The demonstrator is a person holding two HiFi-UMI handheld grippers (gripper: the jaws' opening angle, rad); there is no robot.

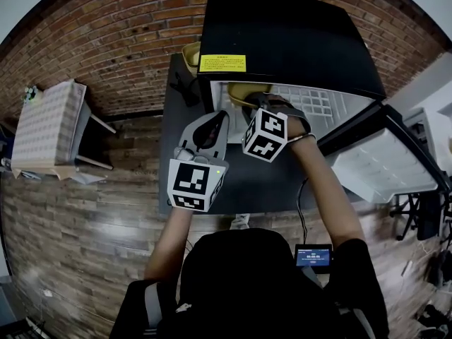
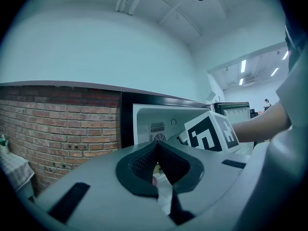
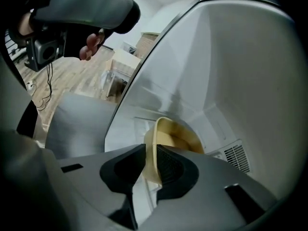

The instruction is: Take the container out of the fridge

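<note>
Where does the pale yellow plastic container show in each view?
Head view: the pale yellow plastic container is upper centre, inside the open fridge.
Left gripper view: not visible.
Right gripper view: lower centre, its rim clamped in the right claw.
Shared landmark: the white fridge interior.

I'm looking through fisheye lenses, with the edges bending and darkening into black corners. Ceiling strip lights [image 2: 243, 65] are glowing far off, and the white fridge interior [image 3: 231, 71] is showing bright but soft.
</note>
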